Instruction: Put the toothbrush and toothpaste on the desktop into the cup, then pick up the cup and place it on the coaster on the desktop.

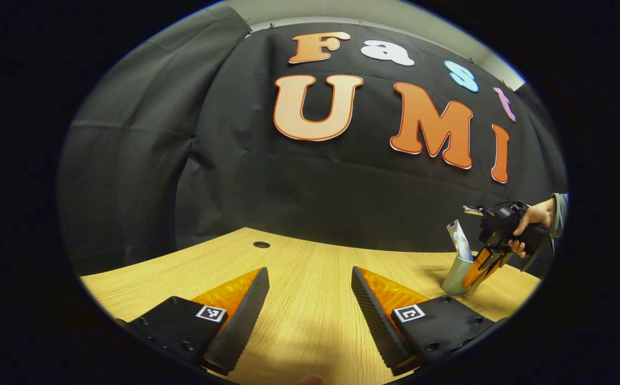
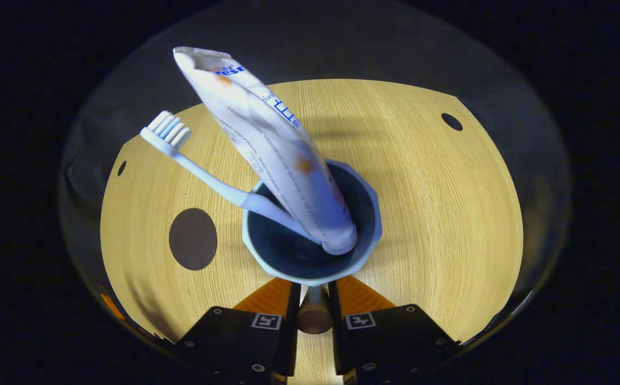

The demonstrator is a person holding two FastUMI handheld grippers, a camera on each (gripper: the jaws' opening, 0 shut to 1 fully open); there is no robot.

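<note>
Wooden desktop (image 2: 438, 203), pale grain, with small dark cable holes near its edges. Round dark coaster (image 2: 193, 238) flat on the desktop, apart from the cup, toward the left in the right gripper view.

Pale blue faceted cup (image 2: 364, 243) seen from above, upright on the desktop. Toothpaste tube (image 2: 267, 133) inside the cup, cap end down at the bottom, crimped end leaning out past the rim toward the upper left. Toothbrush (image 2: 203, 176) likewise in the cup, handle down, bristle head outside the rim and pointing toward the coaster side. Loading of the cup apparently complete.

Left gripper (image 1: 310, 307) low over bare desktop, jaws spread wide with nothing between them, well apart from the cup. Right gripper (image 2: 314, 313) directly at the cup's near side, jaws drawn close together on a narrow part just under the rim, probably a handle; grip apparently closed on the cup. In the left gripper view, a hand (image 1: 529, 224) holding that gripper beside the cup at far right.

Coming move, as a judgement: lift by the right gripper, then a short carry sideways toward the coaster, along the direction of lean of both long items; upright carriage needed to prevent tipping.
</note>
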